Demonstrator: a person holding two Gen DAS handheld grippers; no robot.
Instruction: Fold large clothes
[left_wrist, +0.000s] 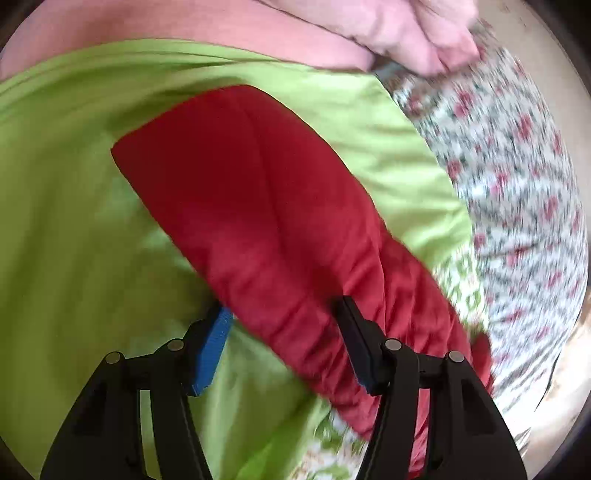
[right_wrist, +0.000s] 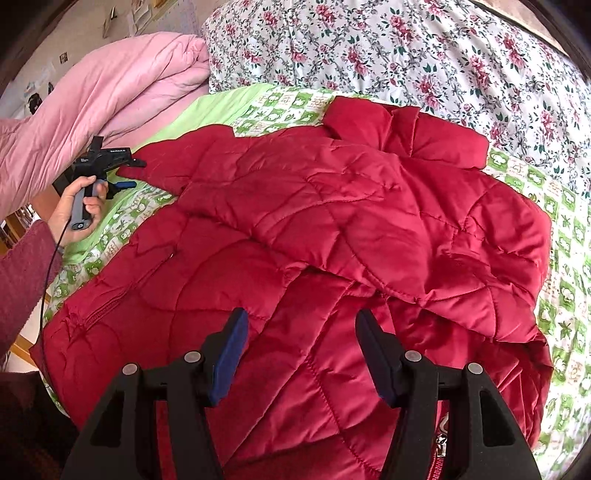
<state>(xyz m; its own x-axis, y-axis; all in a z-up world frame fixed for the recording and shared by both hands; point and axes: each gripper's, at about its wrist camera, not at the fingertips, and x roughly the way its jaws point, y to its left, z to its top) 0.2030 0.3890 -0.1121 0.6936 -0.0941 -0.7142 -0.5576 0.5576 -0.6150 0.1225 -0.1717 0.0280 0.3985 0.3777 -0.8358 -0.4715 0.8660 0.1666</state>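
Red quilted jacket (right_wrist: 314, 236) lies spread on the bed (right_wrist: 424, 55), collar far, hem near. Left tongs (left_wrist: 282, 343) released, astride the sleeve (left_wrist: 258, 206), which runs far-left from them. Right tongs (right_wrist: 299, 354) released above the near hem; left hand likely grips first.

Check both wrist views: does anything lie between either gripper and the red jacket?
Nothing visible does. The right gripper hovers open directly over the red jacket, and the left gripper stands open at the sleeve on the green sheet.
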